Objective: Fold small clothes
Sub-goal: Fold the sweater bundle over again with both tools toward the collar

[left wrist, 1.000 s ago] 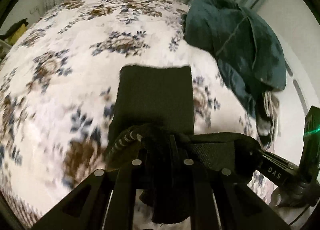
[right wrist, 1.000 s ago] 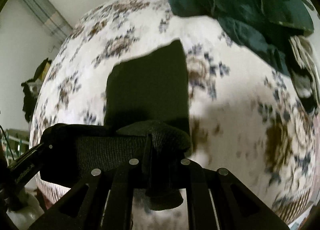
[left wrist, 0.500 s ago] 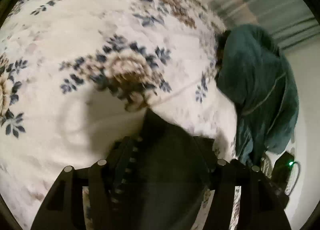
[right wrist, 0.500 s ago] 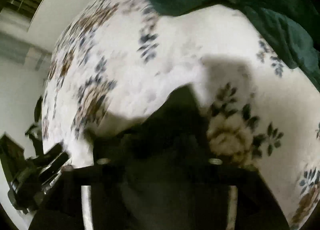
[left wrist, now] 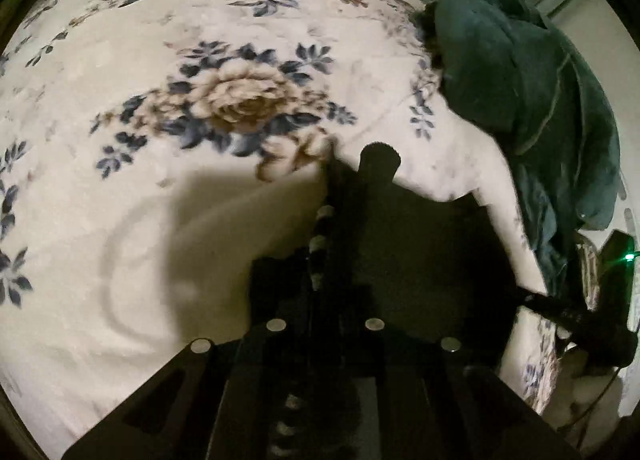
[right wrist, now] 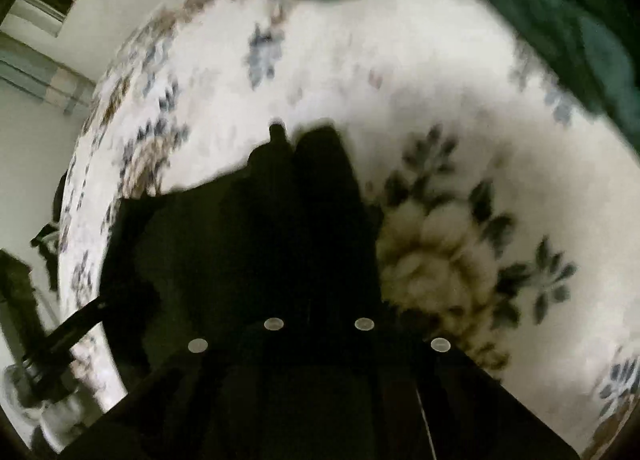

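Both grippers are pointing steeply down at the bed (left wrist: 120, 219), close over the floral blanket, near the side where a teal heap (left wrist: 520, 91) is lying.

Progress: a small black garment (left wrist: 432, 260) is lying on the blanket directly under and between the two grippers. It is looking like a compact dark block rather than a spread-out piece, so at least one fold is probably done. Edges are too dark and blurred to count layers. Judging from this, what is left is either one more fold or letting go and moving to the next piece. The teal heap is sitting untouched toward the bed's far right corner in the left view, so likely more work is waiting there.

Left gripper (left wrist: 362, 163): jaws have just been opening and closing again, and are now standing clenched. The dark cloth is lying right at the tips; whether the pads are actually pinching it is not readable, everything there is black on black.

Right gripper (right wrist: 304, 139): same story, jaws have just been opening then closing, now clenched. The garment (right wrist: 192, 244) is spreading left of its tips toward the bed's edge. Cannot tell if a fold of it is caught between the fingers.

The two are working side by side; the right gripper's body (left wrist: 576, 316) is showing at the lower right of the left view.
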